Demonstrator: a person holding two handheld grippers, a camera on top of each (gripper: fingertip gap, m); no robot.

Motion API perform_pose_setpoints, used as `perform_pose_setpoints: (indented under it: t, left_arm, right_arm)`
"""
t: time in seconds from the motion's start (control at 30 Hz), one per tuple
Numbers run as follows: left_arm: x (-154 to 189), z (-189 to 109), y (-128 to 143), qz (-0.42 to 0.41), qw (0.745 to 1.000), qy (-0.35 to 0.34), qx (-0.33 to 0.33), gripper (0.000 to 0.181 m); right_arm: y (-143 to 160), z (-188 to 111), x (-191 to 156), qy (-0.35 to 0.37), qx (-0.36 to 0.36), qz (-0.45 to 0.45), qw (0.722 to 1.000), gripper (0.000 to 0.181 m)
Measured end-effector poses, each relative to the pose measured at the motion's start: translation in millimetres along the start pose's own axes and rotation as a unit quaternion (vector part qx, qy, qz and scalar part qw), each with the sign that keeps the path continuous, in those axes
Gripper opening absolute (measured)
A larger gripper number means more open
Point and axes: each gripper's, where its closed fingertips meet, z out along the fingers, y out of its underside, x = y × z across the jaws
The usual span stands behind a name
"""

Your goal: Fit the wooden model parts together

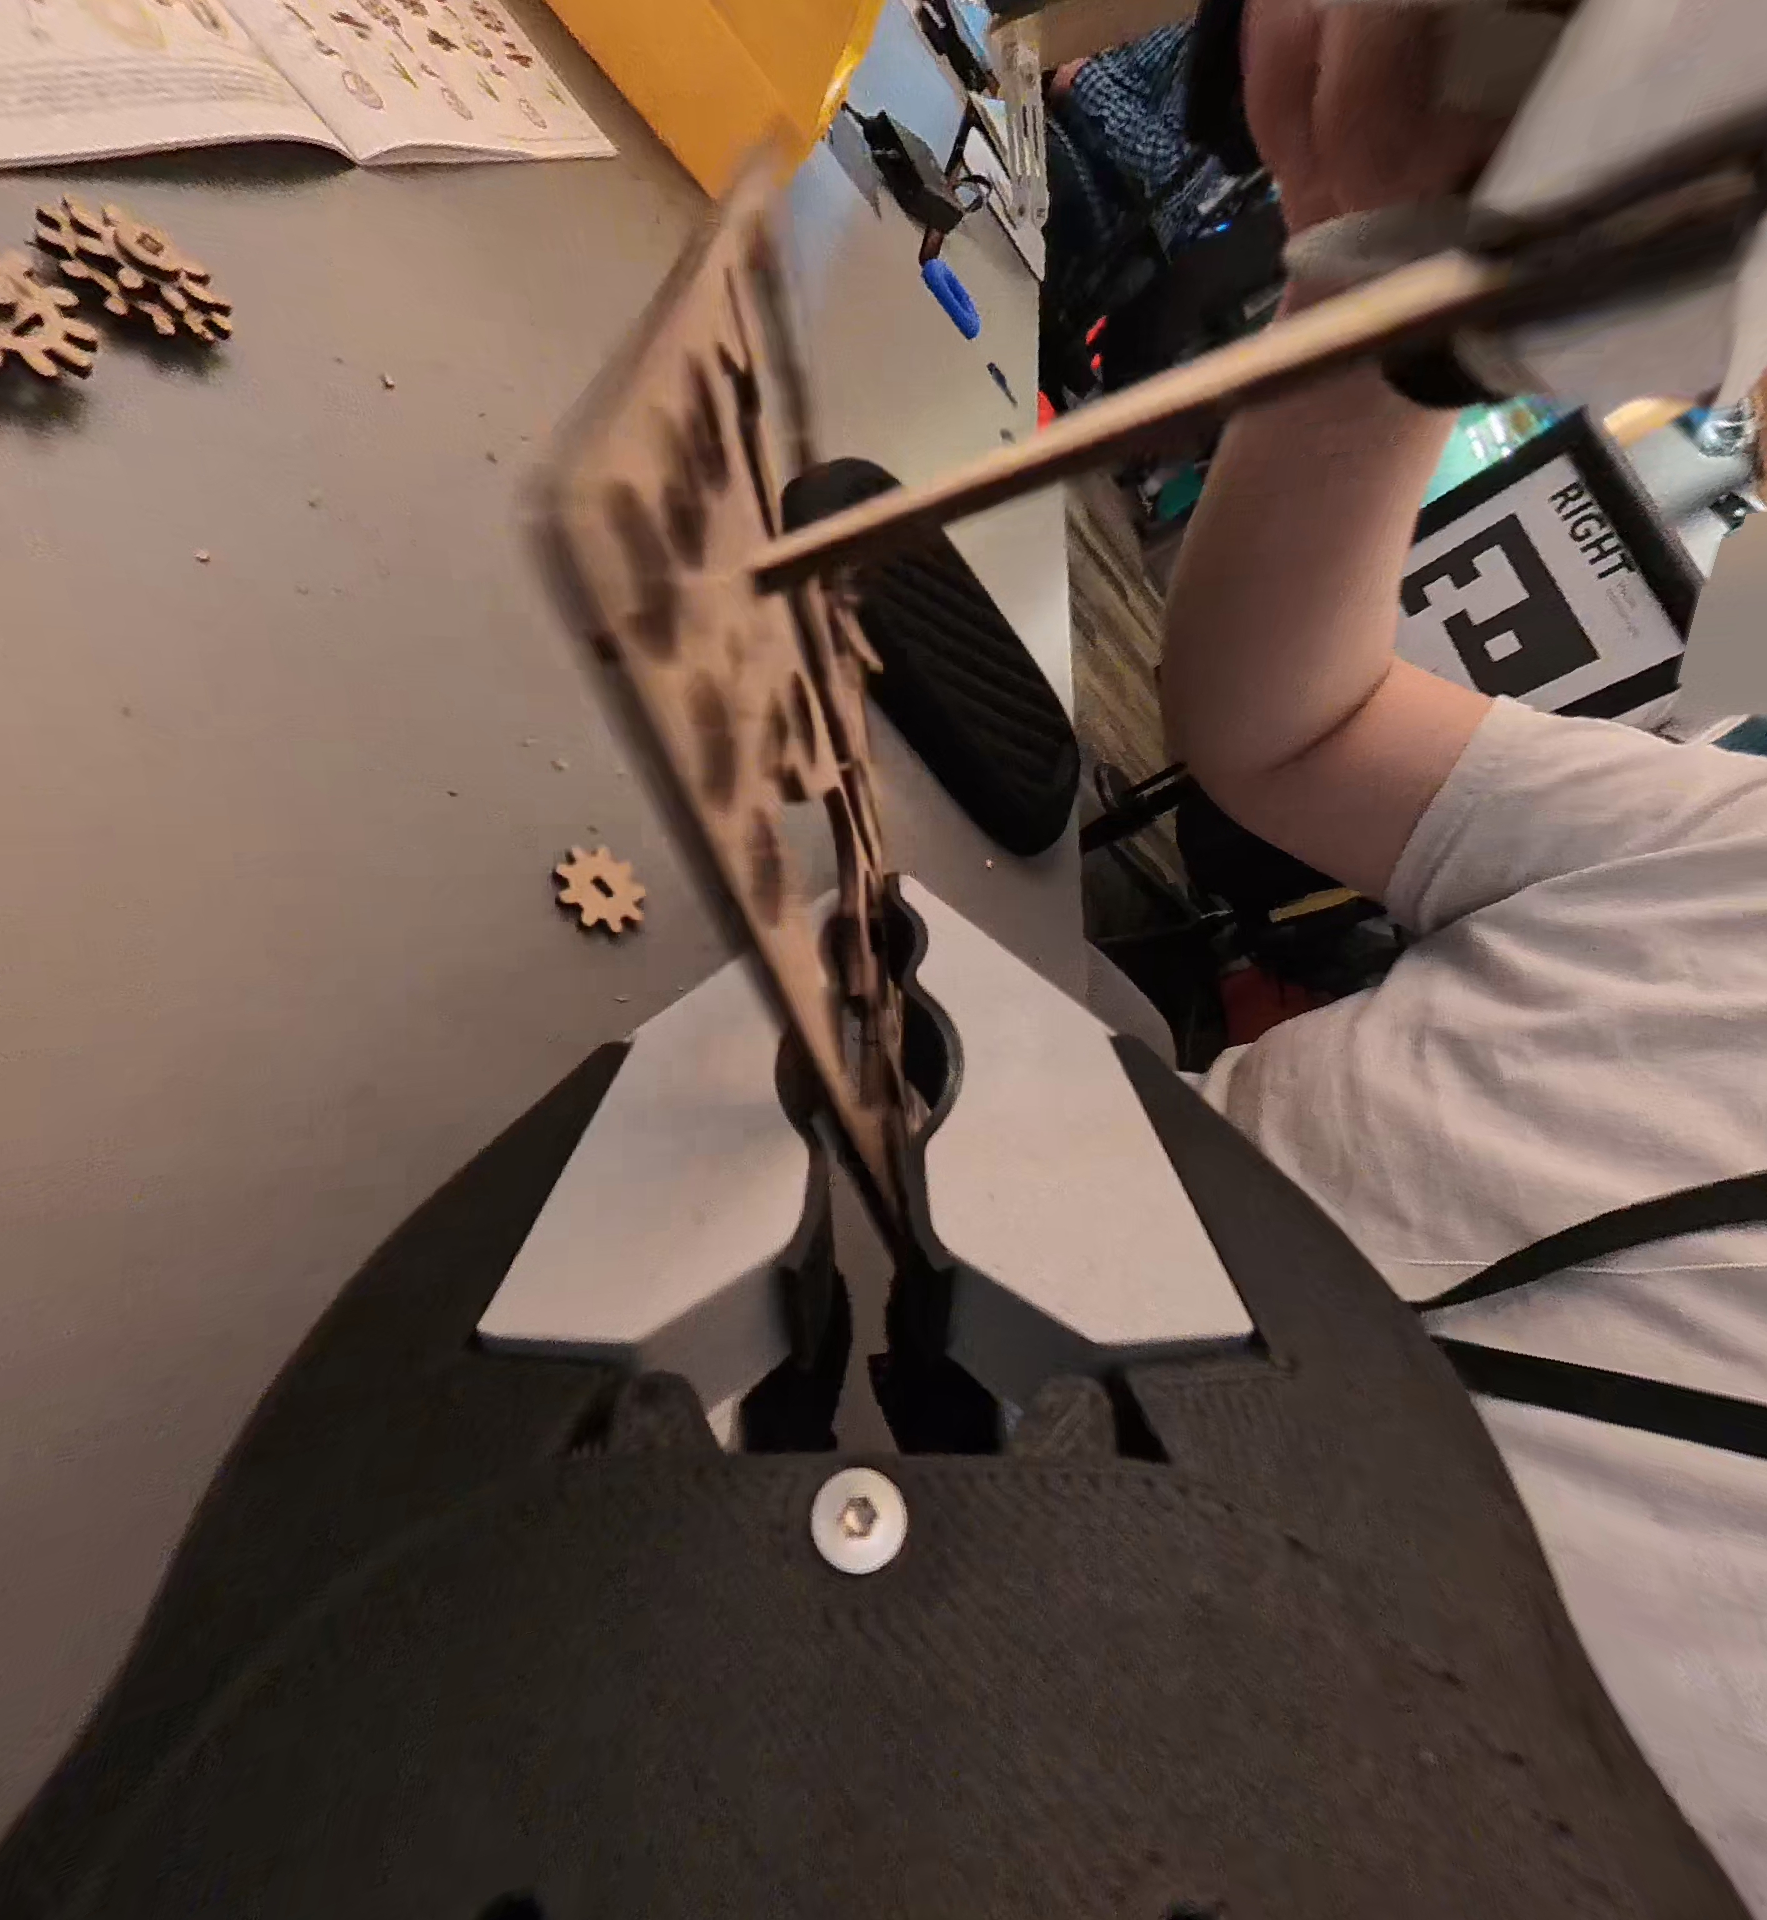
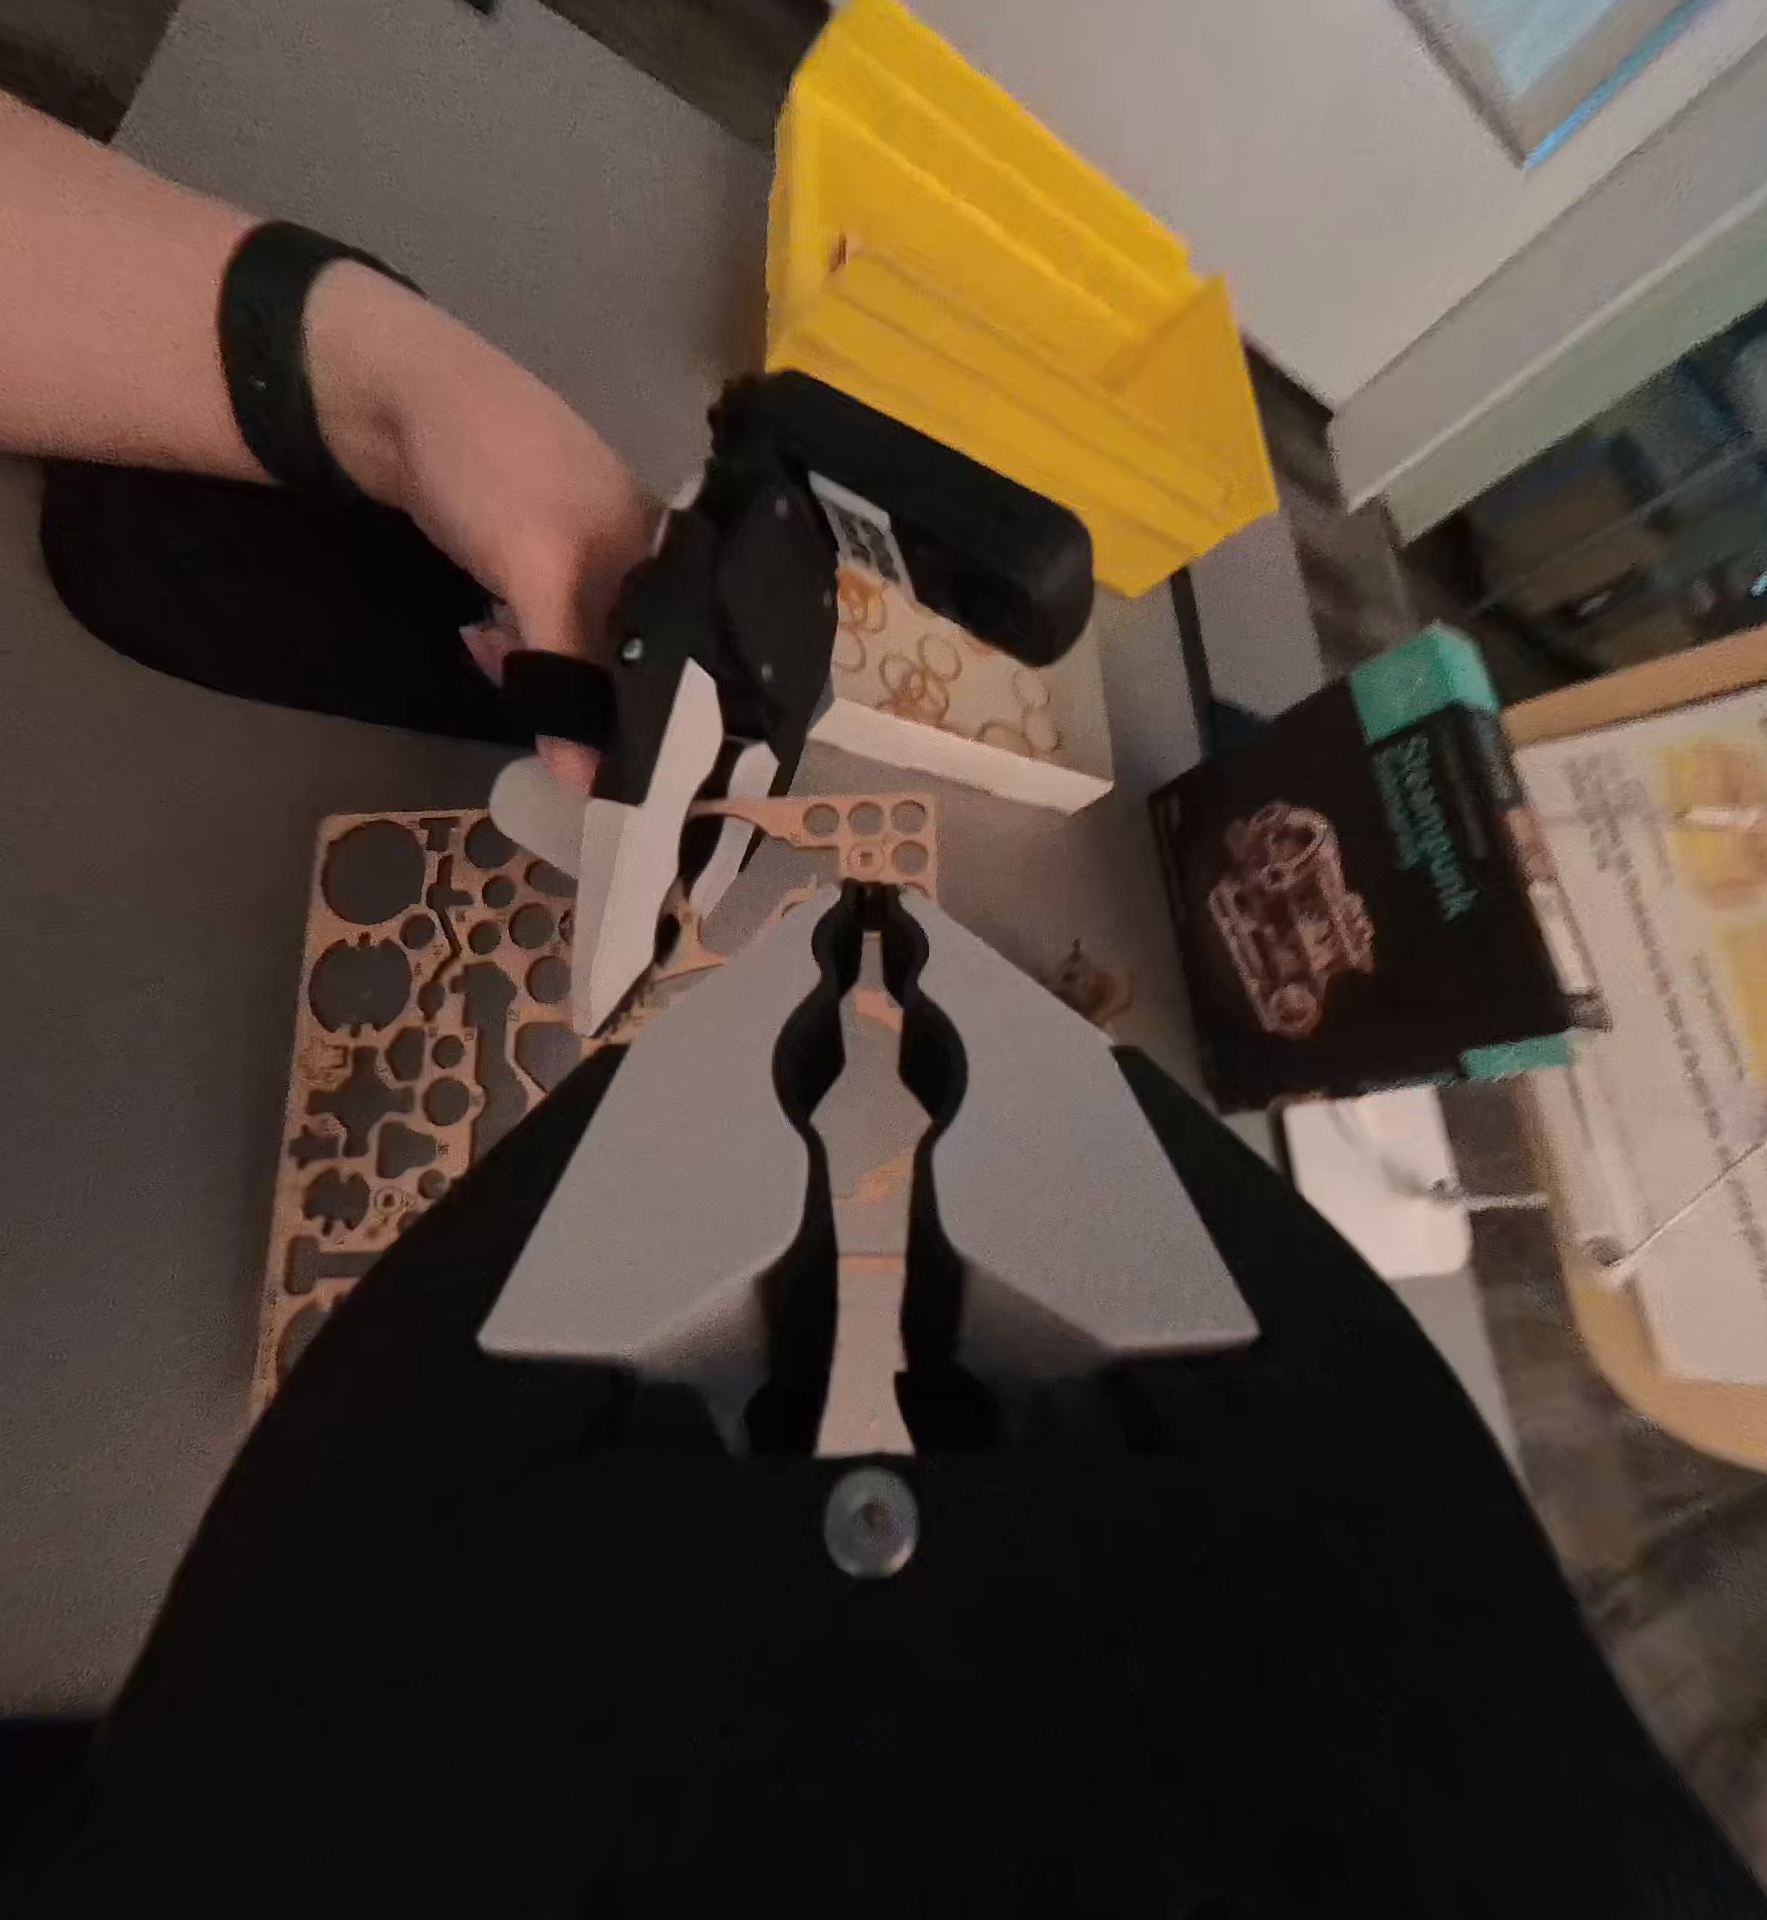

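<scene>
My left gripper [image 1: 874,935] is shut on the lower edge of a punched-out wooden sheet [image 1: 692,582] and holds it tilted above the grey table [image 1: 235,644]. My right gripper [image 2: 863,894] is shut on a thin flat wooden piece [image 2: 874,1184], which shows edge-on between its fingers. In the left wrist view this piece [image 1: 1066,457] reaches from the right gripper [image 1: 1461,301] down to the sheet's face, and its far end touches the sheet. The right wrist view shows the sheet [image 2: 422,987] face-on, with the left gripper [image 2: 692,935] clamped on it.
Two wooden gear assemblies [image 1: 131,265] and a small loose gear [image 1: 598,888] lie on the table. An open booklet [image 1: 339,83], a yellow bin [image 2: 1014,312], a white tray of rubber bands [image 2: 962,717], a dark kit box [image 2: 1378,883] and a black oval pad [image 1: 962,686] stand around. A person's arm [image 1: 1274,623] is close by. From the left gripper's tips to the small loose gear [image 1: 598,888] is close to 7 cm.
</scene>
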Motion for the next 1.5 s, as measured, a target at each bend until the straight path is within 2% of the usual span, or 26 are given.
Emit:
perform_pose_setpoints:
  t: [0.07,0.1,0.2,0.3,0.4,0.43,0.47,0.5,0.6,0.67,0.83,1.0,1.07,1.13,1.27,1.4,1.5]
  left_arm:
    - [-3.7,0.0,-0.2,0.007,1.0,-0.023,-0.002,0.003]
    - [-8.5,-0.4,1.3,0.005,0.999,-0.038,-0.006,0.003]
    - [-11.7,-2.5,1.9,0.0,0.999,-0.044,-0.007,0.003]
    - [-13.9,-4.2,2.2,0.017,0.998,-0.064,-0.012,0.005]
    - [-6.8,-5.2,0.9,0.022,0.999,-0.038,-0.005,0.011]
    - [-5.9,-7.0,-4.4,0.015,0.999,-0.03,0.013,0.02]
    - [-5.6,-9.9,-11.0,0.006,0.999,-0.023,0.034,0.029]
    - [-4.4,-13.9,-17.4,-0.002,0.998,-0.012,0.056,0.03]
    - [-2.6,-23.0,-28.1,-0.015,0.995,0.009,0.095,0.017]
    - [-5.3,-20.7,-25.4,0.005,0.996,-0.007,0.084,0.002]
    - [-5.4,-8.0,-17.6,0.055,0.997,-0.036,0.05,0.003]
    - [5.0,-7.2,-17.8,0.094,0.994,-0.034,0.045,0.002]
    - [7.4,-8.2,-18.6,0.093,0.994,-0.03,0.046,0.002]
    - [5.2,-8.9,-19.4,0.081,0.995,-0.03,0.05,0.002]
    - [-1.2,-13.2,-22.8,0.042,0.996,-0.033,0.067,0.002]
    - [-7.8,-19.9,-27.2,0.013,0.995,-0.039,0.088,0.001]
    - [-14.1,-21.2,-25.6,0.002,0.995,-0.052,0.086,0.001]
  right_arm:
    - [13.9,5.4,5.8,-0.001,-0.066,0.091,0.994,0.002]
    - [10.7,8.8,2.7,-0.006,-0.066,0.118,0.991,0.002]
    - [9.6,15.0,1.9,0.027,-0.088,0.054,0.994,0.002]
    - [2.6,19.1,-2.5,0.036,-0.096,0.034,0.994,0.002]
    - [-2.6,15.8,-3.8,0.054,-0.105,-0.006,0.993,0.002]
    - [-2.9,14.5,-4.8,0.06,-0.105,-0.008,0.993,0.002]
    - [-4.3,13.5,-7.9,0.06,-0.098,-0.005,0.993,0.002]
    - [-5.6,12.4,-11.5,0.058,-0.089,0.0,0.994,0.002]
    - [-8.7,7.8,-16.3,0.072,-0.065,0.015,0.995,0.002]
    - [-11.5,5.4,-19.2,0.077,-0.048,0.024,0.996,0.002]
    - [-0.2,3.2,-21.1,0.06,-0.045,0.045,0.996,0.002]
    - [-1.8,-7.4,-8.7,-0.016,0.01,0.122,0.992,0.002]
    - [-0.3,-9.1,-5.4,-0.046,0.03,0.149,0.987,0.002]
    - [2.2,-7.9,-6.1,-0.037,0.031,0.145,0.988,0.002]
    - [-4.2,1.5,-24.0,0.072,-0.014,0.021,0.997,0.002]
    - [-8.3,19.4,-41.4,0.19,-0.079,-0.136,0.969,0.002]
    - [-4.7,29.3,-45.8,0.208,-0.109,-0.179,0.955,0.002]
